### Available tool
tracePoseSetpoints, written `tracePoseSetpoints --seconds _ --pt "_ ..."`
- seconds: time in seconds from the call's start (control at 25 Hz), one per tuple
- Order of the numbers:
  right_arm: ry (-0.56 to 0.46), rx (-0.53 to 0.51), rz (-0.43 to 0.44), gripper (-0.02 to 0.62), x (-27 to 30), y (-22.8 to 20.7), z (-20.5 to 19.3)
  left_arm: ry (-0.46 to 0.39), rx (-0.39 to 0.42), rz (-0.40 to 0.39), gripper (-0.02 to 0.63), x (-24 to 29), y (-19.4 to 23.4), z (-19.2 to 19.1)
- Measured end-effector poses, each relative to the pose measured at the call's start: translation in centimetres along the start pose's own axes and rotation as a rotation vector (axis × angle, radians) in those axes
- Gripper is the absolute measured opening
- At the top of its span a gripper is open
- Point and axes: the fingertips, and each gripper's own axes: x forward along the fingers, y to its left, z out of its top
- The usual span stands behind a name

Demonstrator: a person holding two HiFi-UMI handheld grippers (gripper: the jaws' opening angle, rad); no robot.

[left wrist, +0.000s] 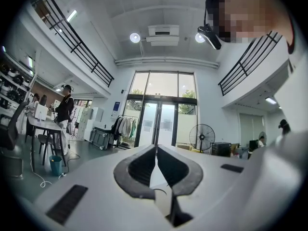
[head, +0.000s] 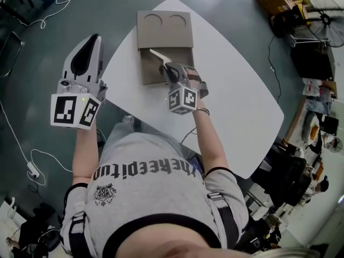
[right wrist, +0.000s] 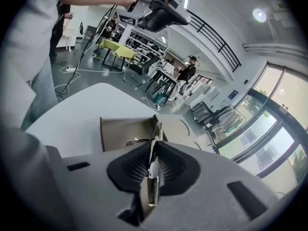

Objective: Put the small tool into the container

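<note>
tool: thin, stiff, light, likely slippery | right gripper pinches its end, over container | left gripper closed, empty

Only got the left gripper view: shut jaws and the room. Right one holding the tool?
Observer: Yes. The right gripper is shut on a thin flat silver metal tool.
Operator: Where's the container?
Observer: The brown cardboard container lies on the white table. The tool's tip hangs over its open rectangular compartment.
Operator: And my left?
Observer: The left gripper is beyond the table's left edge, well apart from the container.
</note>
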Motion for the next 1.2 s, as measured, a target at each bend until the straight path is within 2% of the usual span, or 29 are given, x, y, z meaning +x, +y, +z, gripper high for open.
tracePoseSetpoints --seconds 0.36,0.84,1.04,1.2 --pt "0.085 -0.036 0.018 0.035 2.9 0.7 -2.4 0.026 0.006 0.048 0.014 -0.6 1.0 -0.9" --pt "0.171 -0.073 0.019 0.035 4.9 1.8 -3.5 0.051 0.017 0.082 0.014 -2.1 1.8 -1.4" --pt "0.175 -0.039 0.027 0.038 5.1 2.0 -3.4 0.048 0.02 0.089 0.014 -2.3 2.1 -0.9" --pt "0.185 0.0 0.046 0.064 5.2 2.6 -3.5 0.044 0.021 0.082 0.014 -2.5 1.7 -1.0"
